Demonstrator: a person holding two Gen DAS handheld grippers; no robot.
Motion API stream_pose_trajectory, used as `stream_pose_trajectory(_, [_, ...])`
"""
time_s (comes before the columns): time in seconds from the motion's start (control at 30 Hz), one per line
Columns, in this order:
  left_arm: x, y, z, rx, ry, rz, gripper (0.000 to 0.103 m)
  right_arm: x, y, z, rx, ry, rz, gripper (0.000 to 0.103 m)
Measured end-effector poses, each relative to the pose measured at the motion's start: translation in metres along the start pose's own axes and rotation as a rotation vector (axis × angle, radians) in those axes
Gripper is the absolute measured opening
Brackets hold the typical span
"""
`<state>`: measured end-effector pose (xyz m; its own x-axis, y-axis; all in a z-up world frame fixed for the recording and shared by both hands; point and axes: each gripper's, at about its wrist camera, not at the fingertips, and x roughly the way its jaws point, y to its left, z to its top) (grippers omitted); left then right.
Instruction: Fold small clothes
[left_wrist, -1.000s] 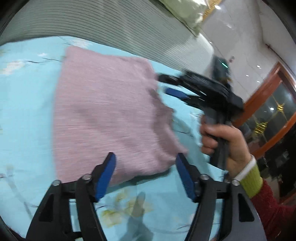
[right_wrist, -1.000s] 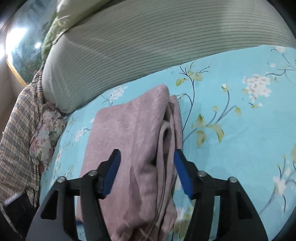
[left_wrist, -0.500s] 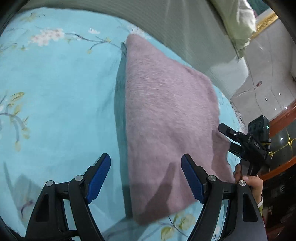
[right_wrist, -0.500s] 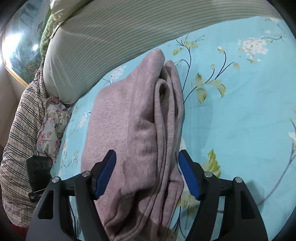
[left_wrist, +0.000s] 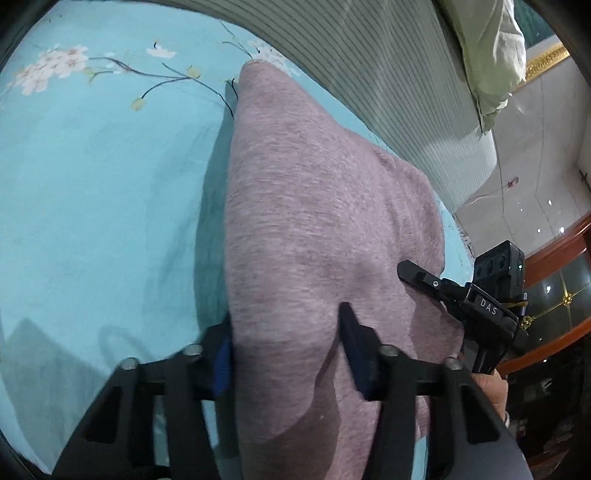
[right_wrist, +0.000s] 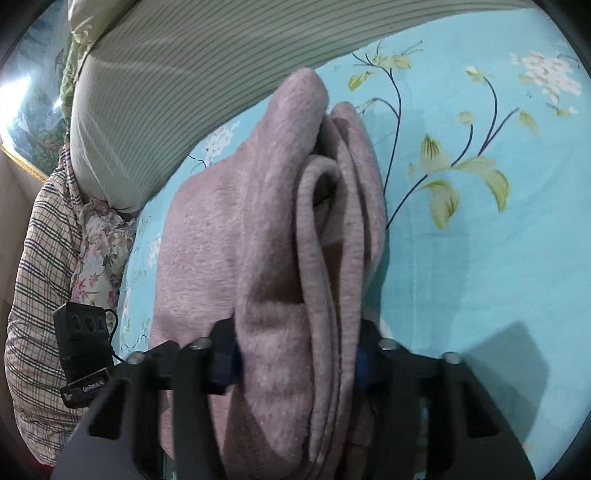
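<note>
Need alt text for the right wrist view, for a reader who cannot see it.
The right gripper is closed on the layered edge of a folded mauve knit garment lying on a turquoise floral bedsheet. A grey-green striped pillow lies behind, and the left gripper's black camera block shows at lower left.

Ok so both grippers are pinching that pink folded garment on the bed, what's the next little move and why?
Probably lift both ends together, level. The left gripper and right gripper are each shut on the near edge of the pink garment, which lies folded in layers on the blue floral sheet. The loose layers at its right edge could splay if one side rises first.
</note>
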<state>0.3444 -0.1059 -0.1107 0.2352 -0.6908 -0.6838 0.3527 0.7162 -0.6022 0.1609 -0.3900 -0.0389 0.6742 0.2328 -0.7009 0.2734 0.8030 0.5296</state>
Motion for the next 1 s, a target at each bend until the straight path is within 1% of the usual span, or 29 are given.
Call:
stream_pose_trajectory(0.03, [-0.002, -0.001, -0.001, 0.009, -0.008, -0.001, 0.039, -0.003, 0.001, -0.001, -0.002, -0.009, 0.005, 0.037])
stream_pose_trajectory(0.07, [-0.006, -0.003, -0.002, 0.017, -0.014, -0.005, 0.038, -0.005, 0.004, -0.002, 0.0, -0.016, 0.009, 0.035])
stream_pose_trajectory(0.13, [-0.016, -0.007, -0.004, 0.032, -0.027, -0.014, 0.035, -0.012, 0.01, -0.004, -0.001, -0.033, 0.018, 0.033])
stream_pose_trajectory(0.2, [-0.026, -0.011, -0.006, 0.05, -0.041, -0.013, 0.034, -0.016, 0.018, -0.008, -0.003, -0.038, 0.03, 0.033])
stream_pose_trajectory(0.3, [-0.054, -0.012, -0.016, 0.074, -0.072, 0.0, 0.034, -0.017, 0.033, -0.015, -0.016, -0.024, 0.061, 0.032])
stream_pose_trajectory(0.37, [-0.074, -0.007, -0.023, 0.075, -0.089, 0.012, 0.033, -0.015, 0.048, -0.024, -0.033, -0.007, 0.085, 0.032])
stream_pose_trajectory(0.57, [-0.147, 0.024, -0.058, 0.048, -0.144, 0.058, 0.033, 0.005, 0.095, -0.056, -0.088, 0.047, 0.176, 0.032])
stream_pose_trajectory(0.73, [-0.19, 0.041, -0.084, 0.03, -0.18, 0.108, 0.033, 0.025, 0.131, -0.083, -0.141, 0.087, 0.219, 0.032])
stream_pose_trajectory(0.83, [-0.201, 0.055, -0.099, -0.003, -0.188, 0.123, 0.034, 0.036, 0.139, -0.098, -0.152, 0.112, 0.223, 0.032])
stream_pose_trajectory(0.97, [-0.191, 0.072, -0.113, -0.035, -0.156, 0.175, 0.035, 0.045, 0.14, -0.109, -0.18, 0.124, 0.168, 0.034])
stream_pose_trajectory(1.0, [-0.189, 0.073, -0.115, -0.038, -0.156, 0.187, 0.037, 0.047, 0.138, -0.111, -0.175, 0.124, 0.165, 0.035])
